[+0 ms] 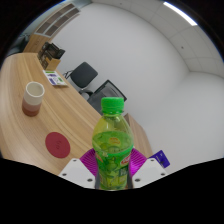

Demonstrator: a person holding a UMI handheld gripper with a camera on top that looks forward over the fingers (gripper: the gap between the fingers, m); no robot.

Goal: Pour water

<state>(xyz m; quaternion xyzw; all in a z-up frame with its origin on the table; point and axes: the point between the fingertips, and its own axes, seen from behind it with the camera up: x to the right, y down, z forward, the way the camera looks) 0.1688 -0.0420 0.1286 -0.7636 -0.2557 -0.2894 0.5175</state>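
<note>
We hold the green plastic bottle [111, 145] clamped between the fingers [112, 176]; next, carry toward the white paper cup [34, 95] at ten o'clock on the wooden bench [30, 135].

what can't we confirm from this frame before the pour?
- Bottle: its base and any water level, hidden between the pads of the hand-held gripper.
- Cup on the table: contents not visible from this angle.
- Red coaster: too small to tell its material.
- Items at the table's far end: too small to identify.
</note>
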